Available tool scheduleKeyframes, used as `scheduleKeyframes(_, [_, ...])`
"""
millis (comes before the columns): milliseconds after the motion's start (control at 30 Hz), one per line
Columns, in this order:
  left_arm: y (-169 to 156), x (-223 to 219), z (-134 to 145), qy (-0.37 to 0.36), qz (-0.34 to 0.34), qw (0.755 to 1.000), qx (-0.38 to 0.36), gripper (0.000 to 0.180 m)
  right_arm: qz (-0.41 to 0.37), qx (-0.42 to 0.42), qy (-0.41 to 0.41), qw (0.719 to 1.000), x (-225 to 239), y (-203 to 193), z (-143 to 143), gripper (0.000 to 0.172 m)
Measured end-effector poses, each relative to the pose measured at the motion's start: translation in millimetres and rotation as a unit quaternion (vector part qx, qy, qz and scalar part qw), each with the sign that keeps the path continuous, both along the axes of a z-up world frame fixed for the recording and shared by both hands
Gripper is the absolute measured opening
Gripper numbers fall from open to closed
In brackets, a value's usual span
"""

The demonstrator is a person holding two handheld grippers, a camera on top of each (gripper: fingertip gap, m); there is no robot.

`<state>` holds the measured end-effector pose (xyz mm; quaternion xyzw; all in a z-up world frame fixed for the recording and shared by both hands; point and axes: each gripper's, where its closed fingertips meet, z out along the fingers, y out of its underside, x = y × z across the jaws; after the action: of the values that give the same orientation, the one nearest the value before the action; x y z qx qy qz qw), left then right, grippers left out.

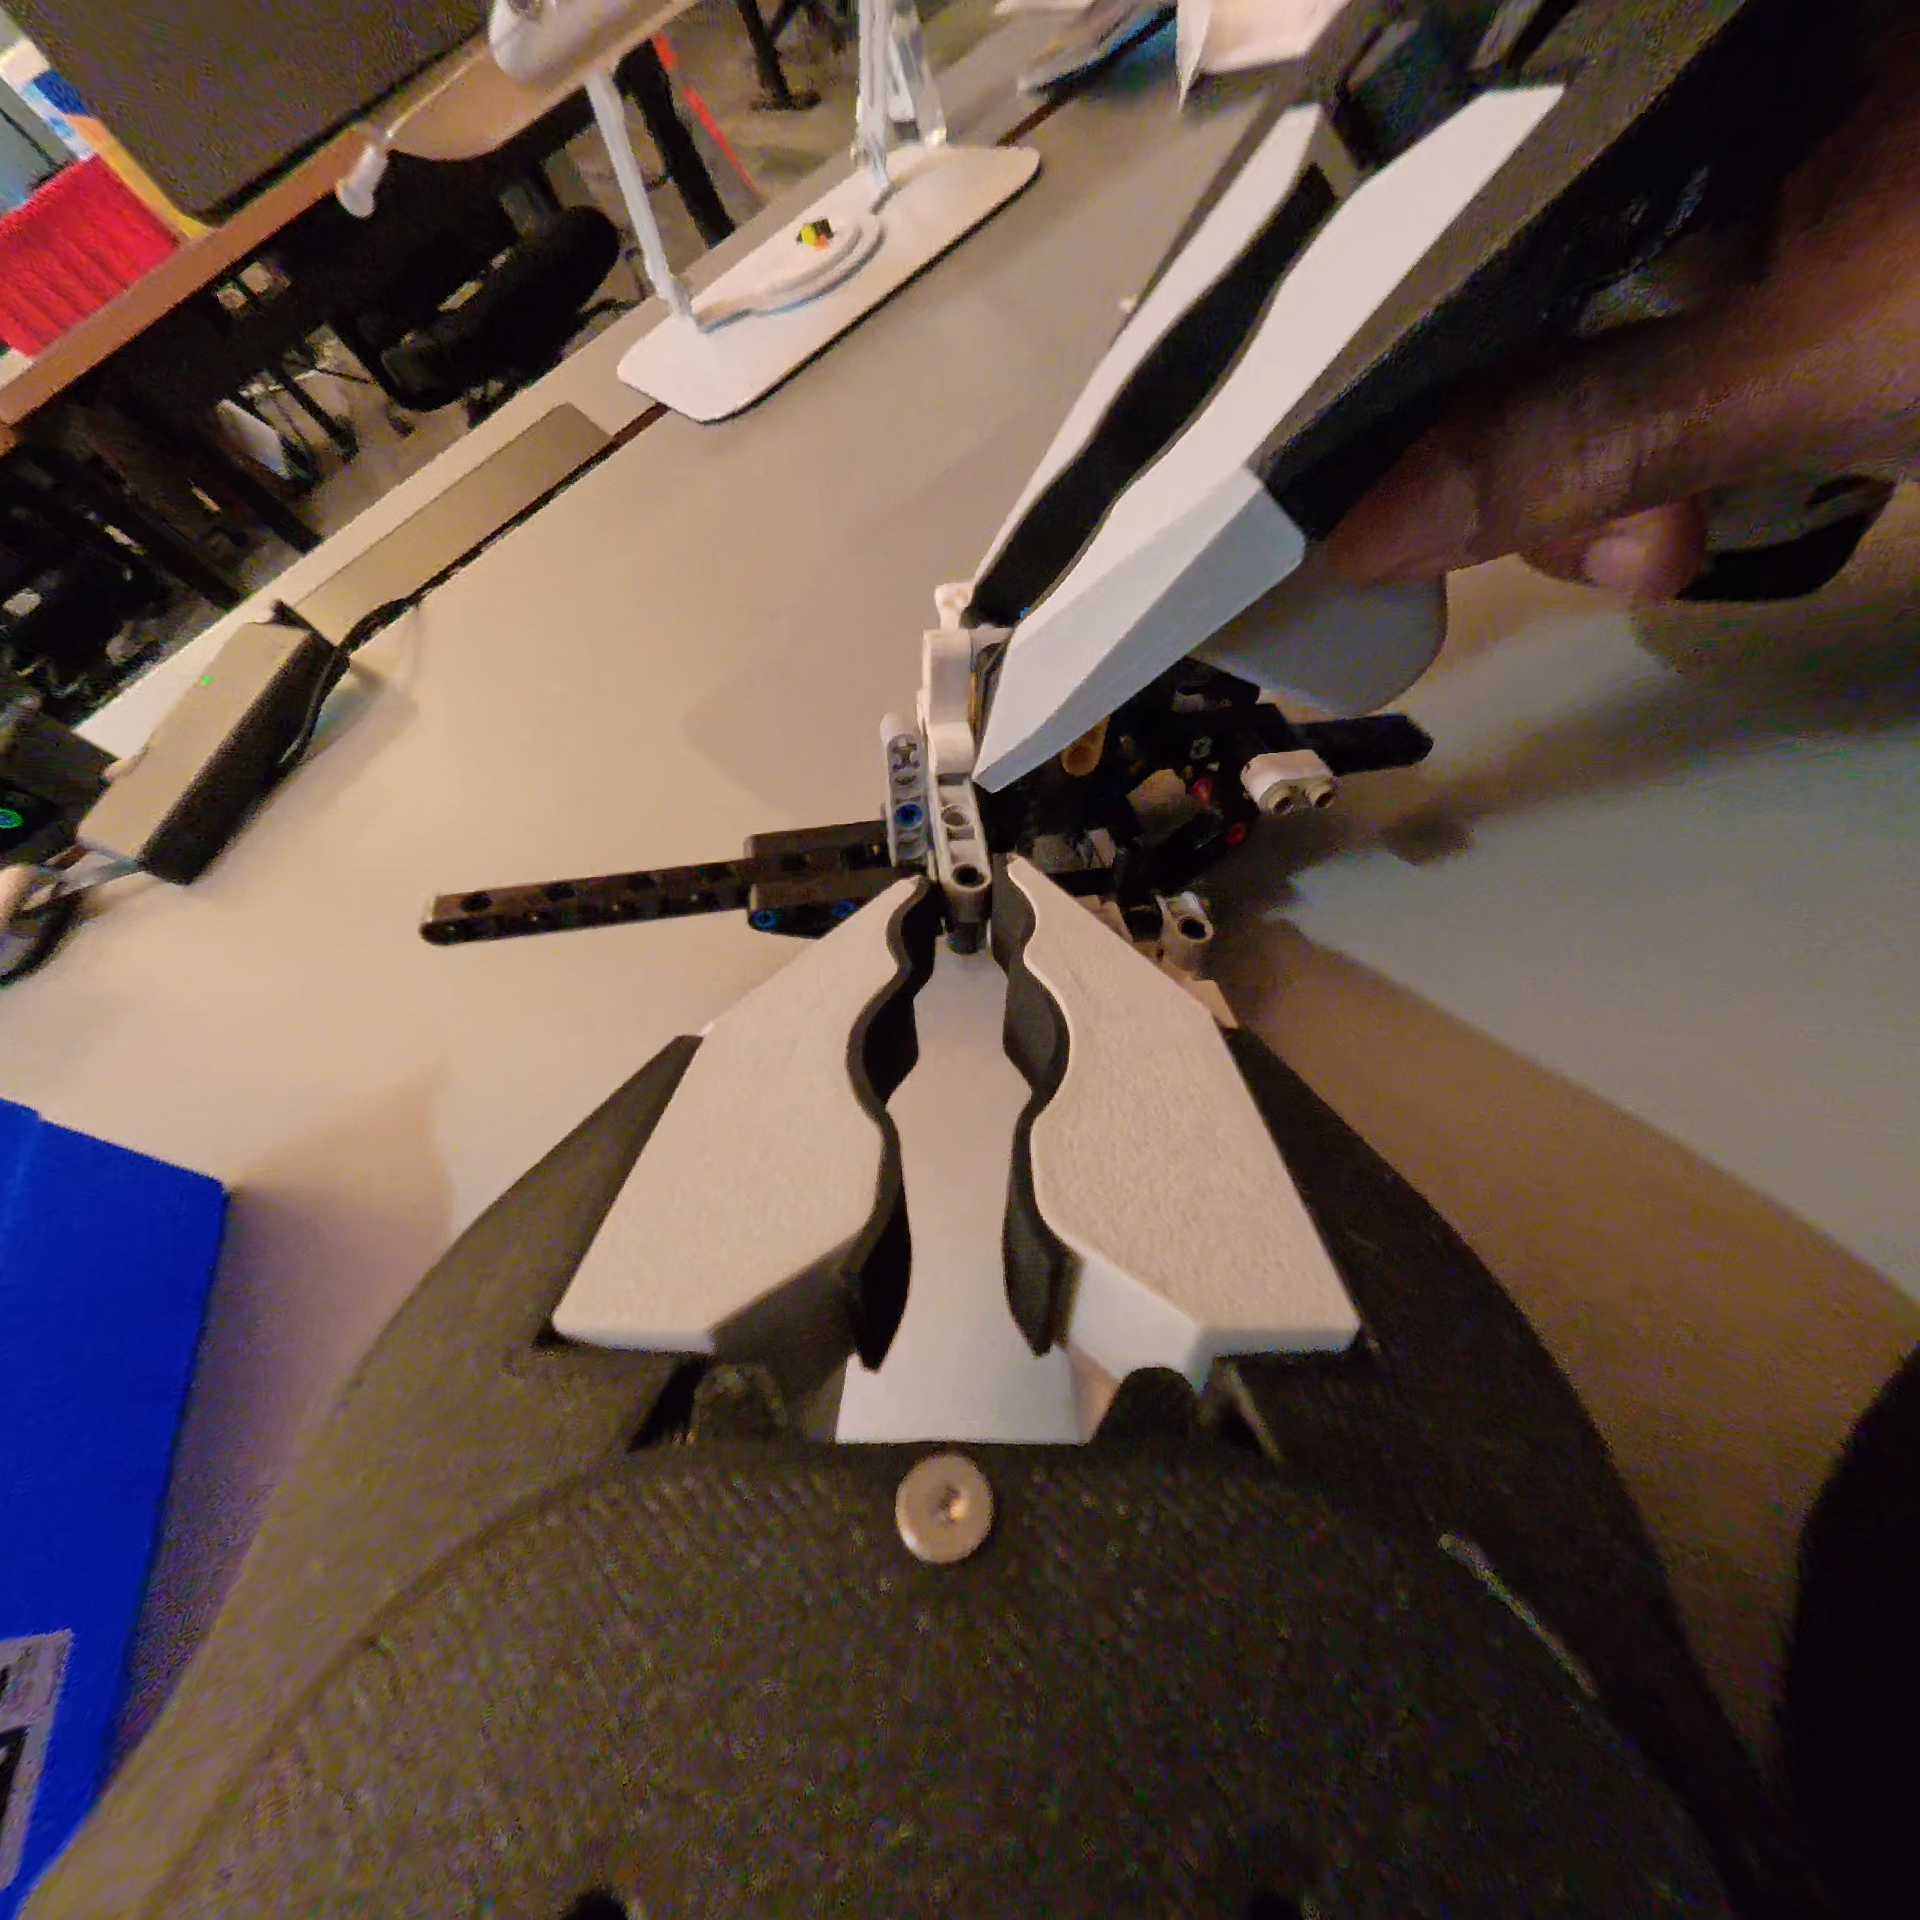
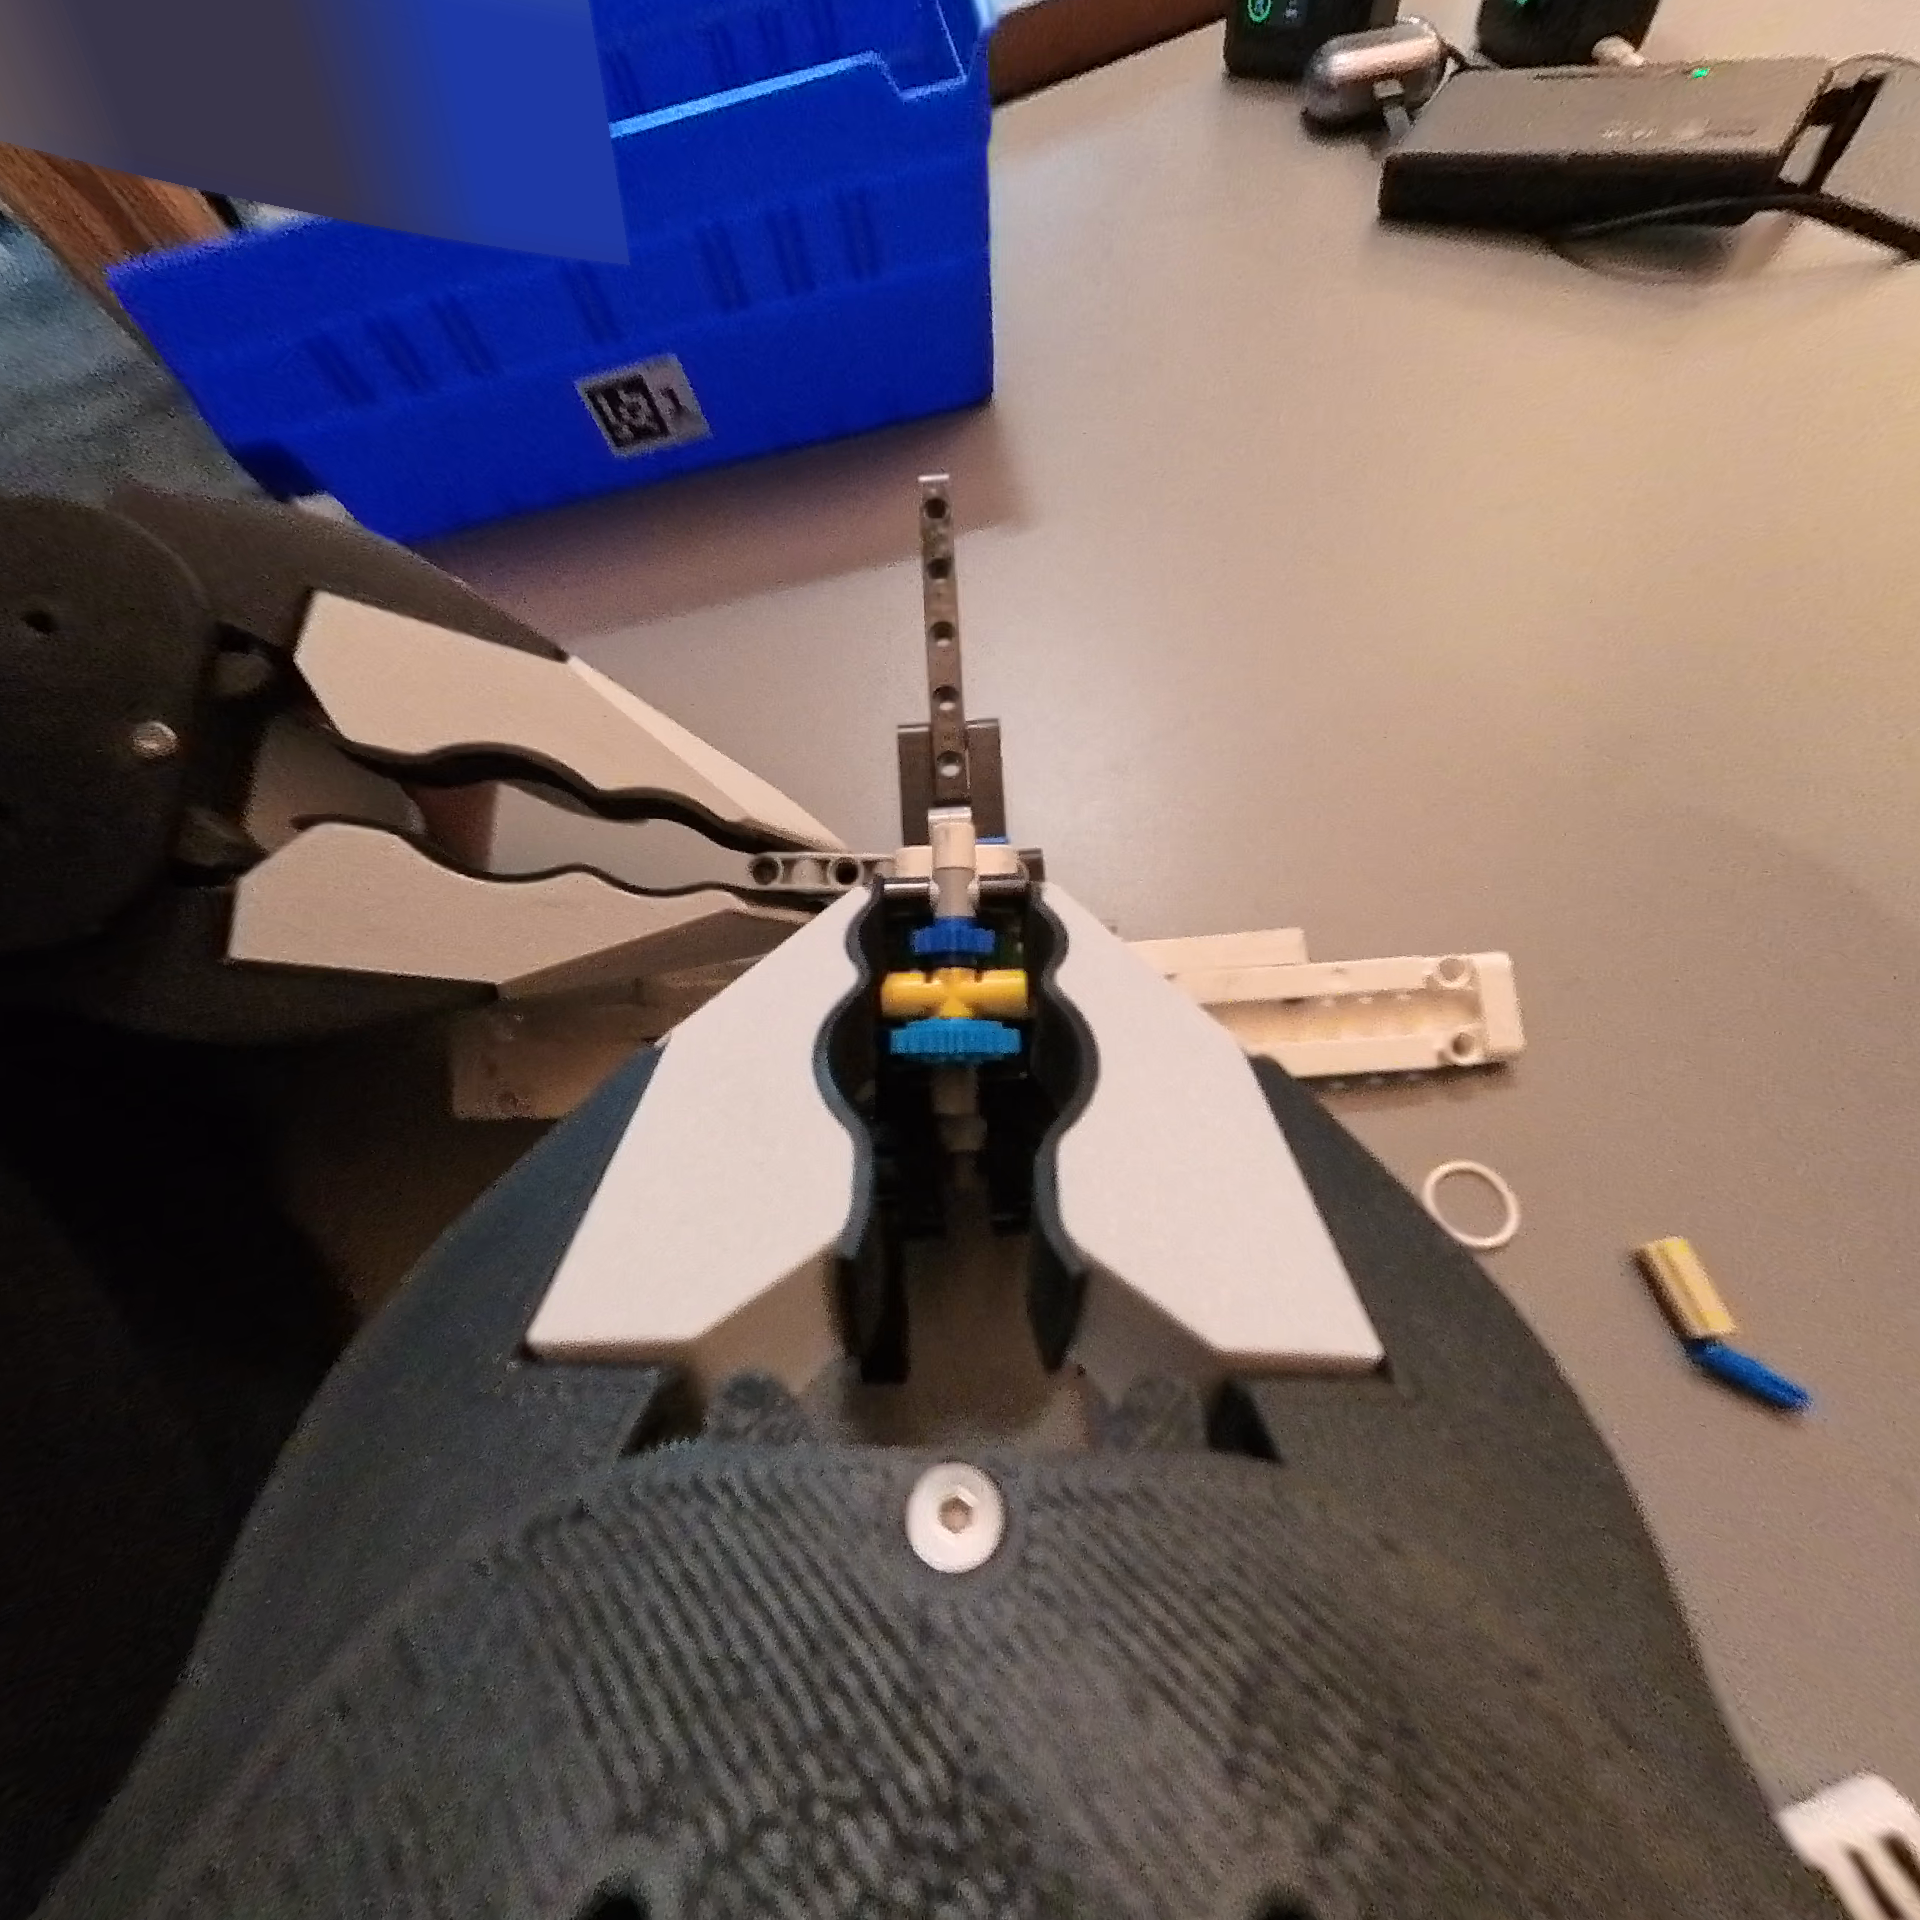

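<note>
A small building-toy model of black beams [image 1: 1164,800] lies on the grey table [image 1: 623,644]. A long black holed beam [image 1: 603,899] sticks out to its left. My left gripper [image 1: 961,904] is shut on the end of a light grey holed beam [image 1: 961,842] at the model's front. My right gripper [image 1: 997,717] comes down from the upper right onto the model. In the right wrist view my right gripper [image 2: 956,894] is shut on the black frame with its blue gears and yellow part [image 2: 954,992]. The left gripper [image 2: 821,862] pinches the grey beam [image 2: 795,868] from the left.
A blue bin [image 2: 727,343] stands behind the model. White flat parts [image 2: 1371,1013], a white ring [image 2: 1472,1203], a tan piece [image 2: 1688,1288] and a blue pin [image 2: 1751,1371] lie to the right. A black power brick [image 2: 1600,135] and a white lamp base [image 1: 831,281] sit farther off. Less than 4 cm separates the two grippers' tips. The tan piece [image 2: 1688,1288] is about equally far from each gripper, around 15 centimeters.
</note>
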<state>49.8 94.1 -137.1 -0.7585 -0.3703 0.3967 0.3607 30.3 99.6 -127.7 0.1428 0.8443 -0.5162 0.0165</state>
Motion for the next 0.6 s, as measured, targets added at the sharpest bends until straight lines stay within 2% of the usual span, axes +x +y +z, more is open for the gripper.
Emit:
scheduleKeyframes(67, [2.5, 2.0, 3.4, 0.005, -0.012, 1.000, 0.013, 0.009, 0.001, -0.023, -0.019, 1.000, 0.0, 3.6, 2.5, 0.024])
scheduleKeyframes(233, [7.8, 7.8, 12.8, 0.019, -0.046, 0.998, 0.048, 0.013, -0.015, -0.029, -0.004, 0.999, -4.7, 10.7, 2.0, 0.024])
scheduleKeyframes(400, [12.8, 10.3, 11.6, -0.015, -0.080, 0.993, 0.091, 0.008, -0.021, -0.063, -0.022, 0.998, -4.4, 14.7, 7.3, 0.024])
scheduleKeyframes(600, [19.3, 9.9, 9.5, -0.029, -0.101, 0.990, 0.095, 0.004, -0.027, -0.115, -0.073, 0.990, -10.4, 21.4, 17.9, 0.024])
